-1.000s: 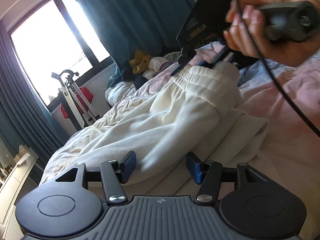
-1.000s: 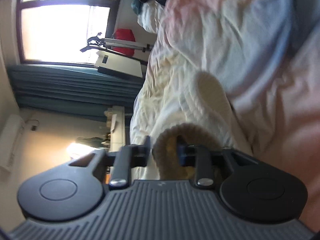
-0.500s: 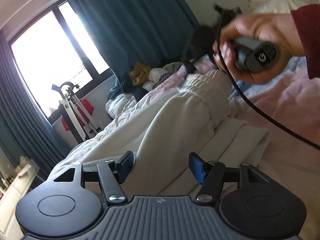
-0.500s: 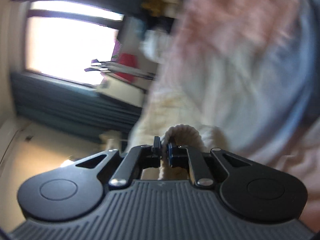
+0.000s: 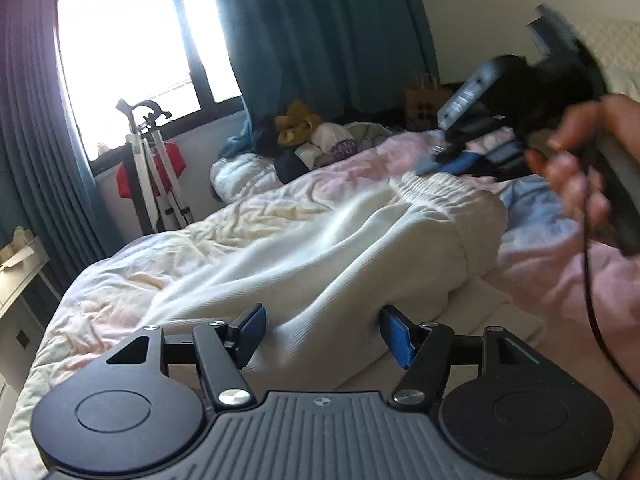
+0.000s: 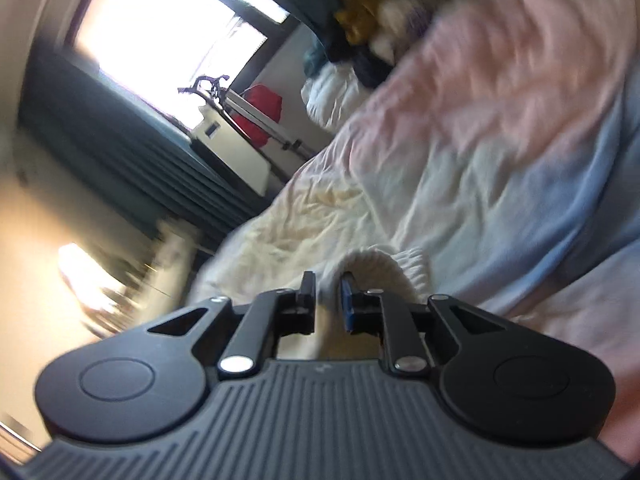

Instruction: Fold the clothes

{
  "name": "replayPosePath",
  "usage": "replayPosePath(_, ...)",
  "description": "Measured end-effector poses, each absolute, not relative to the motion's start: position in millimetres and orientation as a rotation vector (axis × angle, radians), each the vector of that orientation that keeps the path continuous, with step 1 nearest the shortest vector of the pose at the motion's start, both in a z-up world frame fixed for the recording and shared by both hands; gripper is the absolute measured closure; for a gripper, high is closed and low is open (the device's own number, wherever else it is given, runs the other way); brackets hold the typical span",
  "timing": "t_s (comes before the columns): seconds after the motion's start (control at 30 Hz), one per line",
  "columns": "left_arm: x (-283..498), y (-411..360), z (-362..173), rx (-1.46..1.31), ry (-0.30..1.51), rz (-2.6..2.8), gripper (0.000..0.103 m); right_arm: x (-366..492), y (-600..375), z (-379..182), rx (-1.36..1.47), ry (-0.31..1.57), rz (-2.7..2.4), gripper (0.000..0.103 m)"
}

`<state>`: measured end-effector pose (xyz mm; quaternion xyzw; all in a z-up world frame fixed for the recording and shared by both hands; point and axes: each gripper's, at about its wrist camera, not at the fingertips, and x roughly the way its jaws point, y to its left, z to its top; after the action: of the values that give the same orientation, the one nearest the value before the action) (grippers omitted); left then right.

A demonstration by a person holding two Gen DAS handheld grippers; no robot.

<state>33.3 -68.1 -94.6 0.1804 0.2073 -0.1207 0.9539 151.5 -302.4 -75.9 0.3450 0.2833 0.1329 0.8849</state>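
While the cream trousers (image 5: pixel 340 248) lie across the bed (image 5: pixel 560 280), their waistband at 1 o'clock, my left gripper (image 5: pixel 320 330) has jaws opening around a fold. My right gripper (image 6: pixel 327 300), jaws opening, still has waistband cloth between them, near the hand (image 5: pixel 580 168).

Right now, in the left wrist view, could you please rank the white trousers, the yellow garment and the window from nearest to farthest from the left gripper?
1. White trousers: between the left gripper's fingers, which are opening.
2. Yellow garment: in the pile at the bed's far end, centre.
3. Window: back wall, upper left.
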Motion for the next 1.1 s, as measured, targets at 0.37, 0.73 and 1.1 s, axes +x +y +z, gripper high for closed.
replayPosePath(0.37,8.4,-21.0,-64.5,0.307,0.377,-0.162,0.019,81.4,-293.6,-63.9,0.677,0.495,0.106,0.024)
replayPosePath(0.73,25.5,-10.0,-84.6,0.387,0.53,0.005,0.014,86.1,-278.2,-108.6,0.907,0.659,0.179,0.022)
replayPosePath(1.1,54.1,19.7,-99.0,0.195,0.641,0.039,0.007,101.4,-268.1,-115.1,0.868,0.626,0.24,0.071)
